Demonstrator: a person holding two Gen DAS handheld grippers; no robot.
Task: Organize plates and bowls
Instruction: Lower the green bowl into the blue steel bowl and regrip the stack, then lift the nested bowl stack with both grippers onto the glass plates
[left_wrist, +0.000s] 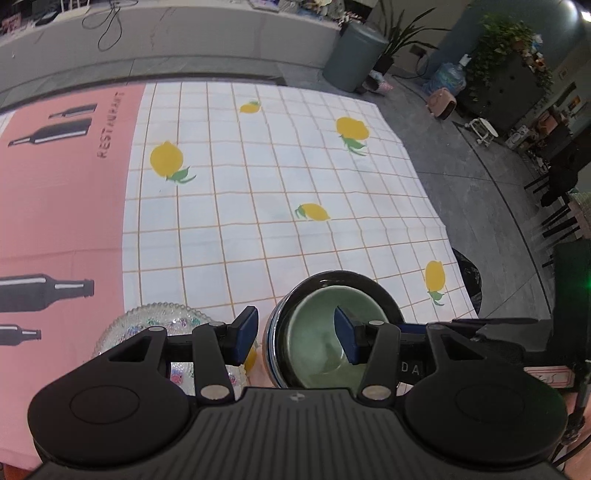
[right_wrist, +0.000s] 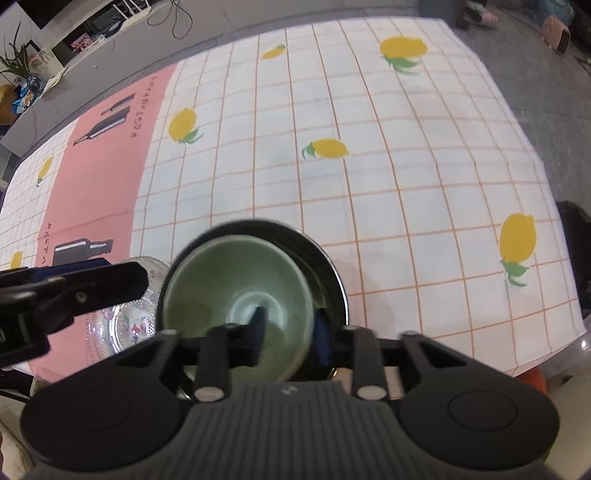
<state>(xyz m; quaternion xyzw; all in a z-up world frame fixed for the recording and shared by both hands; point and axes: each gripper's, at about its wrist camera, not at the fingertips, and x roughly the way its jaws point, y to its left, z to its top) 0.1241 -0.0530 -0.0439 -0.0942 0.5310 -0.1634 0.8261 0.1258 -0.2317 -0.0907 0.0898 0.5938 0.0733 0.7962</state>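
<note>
Left gripper (left_wrist: 295, 334) hovers half open above the green bowl (left_wrist: 321, 354), nested in the black bowl (left_wrist: 345, 282); descending could strike the rim.

Right gripper (right_wrist: 290, 338) straddles the green bowl's (right_wrist: 232, 288) near wall, pads apparently loose; lifting away risks tipping the stack off the counter (right_wrist: 406, 184).

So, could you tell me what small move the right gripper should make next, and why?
Probably lift the right gripper straight up, clear of the rim. The green bowl already sits nested in the black bowl, and the jaws stand apart astride its near rim, apparently not pinching it.

"RESTAURANT" on pink tablecloth (left_wrist: 66, 206)
</note>
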